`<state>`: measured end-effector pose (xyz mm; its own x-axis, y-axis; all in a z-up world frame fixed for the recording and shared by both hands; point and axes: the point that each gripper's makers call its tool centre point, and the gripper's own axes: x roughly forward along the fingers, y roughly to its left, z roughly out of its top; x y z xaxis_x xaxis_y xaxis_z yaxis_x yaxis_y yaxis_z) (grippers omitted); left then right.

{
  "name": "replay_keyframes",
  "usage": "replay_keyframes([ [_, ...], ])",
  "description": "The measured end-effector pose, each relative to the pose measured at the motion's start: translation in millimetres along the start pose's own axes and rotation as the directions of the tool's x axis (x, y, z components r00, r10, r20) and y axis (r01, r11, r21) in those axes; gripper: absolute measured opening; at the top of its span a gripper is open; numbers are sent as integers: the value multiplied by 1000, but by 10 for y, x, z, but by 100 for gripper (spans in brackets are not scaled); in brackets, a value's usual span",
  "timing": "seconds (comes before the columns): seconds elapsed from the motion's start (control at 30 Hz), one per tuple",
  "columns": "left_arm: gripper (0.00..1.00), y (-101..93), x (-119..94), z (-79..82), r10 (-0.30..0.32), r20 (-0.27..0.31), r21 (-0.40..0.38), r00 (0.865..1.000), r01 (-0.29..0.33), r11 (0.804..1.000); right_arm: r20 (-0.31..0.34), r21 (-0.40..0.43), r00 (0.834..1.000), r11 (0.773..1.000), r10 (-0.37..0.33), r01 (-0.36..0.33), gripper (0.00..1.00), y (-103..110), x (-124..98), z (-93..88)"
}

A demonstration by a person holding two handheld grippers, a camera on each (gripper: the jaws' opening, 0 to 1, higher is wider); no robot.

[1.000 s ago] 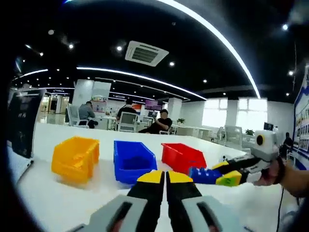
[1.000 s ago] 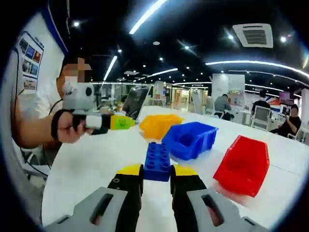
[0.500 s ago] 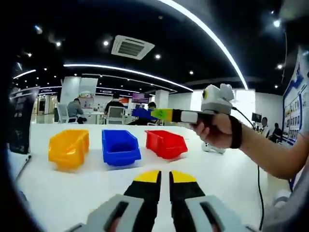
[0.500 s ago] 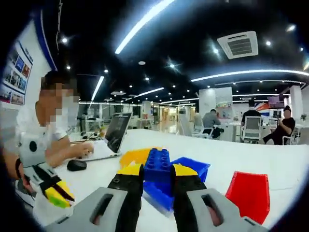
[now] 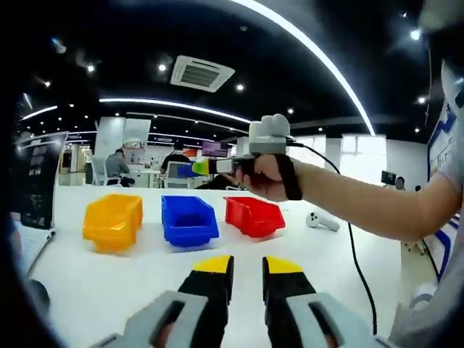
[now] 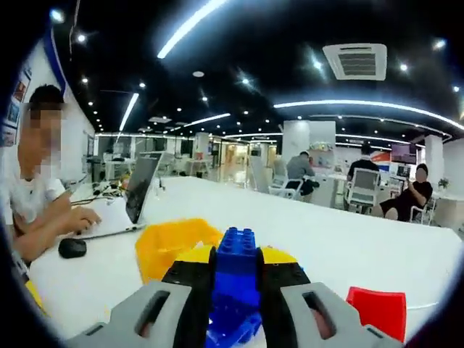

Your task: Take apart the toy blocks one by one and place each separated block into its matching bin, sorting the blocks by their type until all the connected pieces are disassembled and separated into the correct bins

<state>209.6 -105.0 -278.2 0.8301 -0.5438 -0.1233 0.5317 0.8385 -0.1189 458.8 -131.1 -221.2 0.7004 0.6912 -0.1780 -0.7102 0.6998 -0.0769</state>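
My right gripper (image 6: 235, 255) is shut on a blue studded block (image 6: 236, 243), which stands upright between its yellow-tipped jaws. Right below it lies the blue bin (image 6: 230, 332), with the yellow bin (image 6: 172, 243) to the left and the red bin (image 6: 378, 312) to the right. In the left gripper view the same right gripper (image 5: 194, 168), held in a hand, hovers with the block (image 5: 183, 171) above the blue bin (image 5: 188, 220), between the yellow bin (image 5: 112, 221) and the red bin (image 5: 252, 216). My left gripper (image 5: 248, 267) is low over the white table, open a little, with nothing in it.
A black cable (image 5: 355, 254) hangs from the right gripper's arm, and a small white device (image 5: 322, 221) lies right of the red bin. A laptop (image 6: 141, 192) and mouse (image 6: 72, 248) sit at the table's left, with a person there. Others sit at far desks.
The right gripper has carried the blue block leftward to above the blue bin. My left gripper's jaws, earlier touching, have parted slightly.
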Motion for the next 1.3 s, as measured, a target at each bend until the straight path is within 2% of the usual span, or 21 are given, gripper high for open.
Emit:
replay_keyframes([
  [0.07,19,36,-22,-3,6,0,-11,1000,-6,1000,-30,-1,999,1000,18,-18,24,-5,76,-149],
  [0.13,19,36,-45,-17,-4,-9,-35,1000,4,999,-43,12,999,1000,23,-23,36,-28,84,-250],
  [0.17,19,-13,-56,-38,-35,-22,-55,999,34,998,-36,42,999,999,22,-20,41,-31,58,-265],
  [0.2,20,-15,-60,-37,-40,-23,-64,999,39,997,-16,85,1000,996,26,-25,44,-18,37,-258],
  [0.23,21,6,-63,-26,-29,-15,-75,999,27,997,-13,111,999,993,38,-36,44,6,19,-264],
  [0.4,25,16,-57,55,-24,23,-69,999,26,997,15,87,999,995,48,-49,40,62,-129,-185],
  [0.5,25,37,-32,126,-23,46,-60,999,26,998,56,80,996,994,75,-79,38,147,-387,-112],
  [0.63,26,79,8,157,-12,49,-51,999,14,999,107,64,987,990,117,-125,37,251,-762,-57],
  [0.73,26,96,37,203,-12,55,-37,998,14,999,138,54,981,988,137,-146,37,294,-1112,-101],
  [0.93,26,147,127,280,-8,68,-27,998,10,1000,158,45,979,990,128,-136,36,260,-1807,-324],
  [0.97,26,149,133,282,-9,68,-27,998,11,1000,158,45,979,990,126,-135,36,255,-1841,-337],
  [1.0,26,156,162,293,-8,69,-25,998,10,1000,158,46,981,991,114,-123,36,237,-2010,-401],
  [1.17,26,162,253,328,-13,75,-27,997,15,1000,151,55,985,994,85,-94,34,204,-2380,-582],
  [1.3,26,109,308,354,-31,83,-16,996,32,999,129,57,991,998,33,-40,35,148,-2669,-753],
])
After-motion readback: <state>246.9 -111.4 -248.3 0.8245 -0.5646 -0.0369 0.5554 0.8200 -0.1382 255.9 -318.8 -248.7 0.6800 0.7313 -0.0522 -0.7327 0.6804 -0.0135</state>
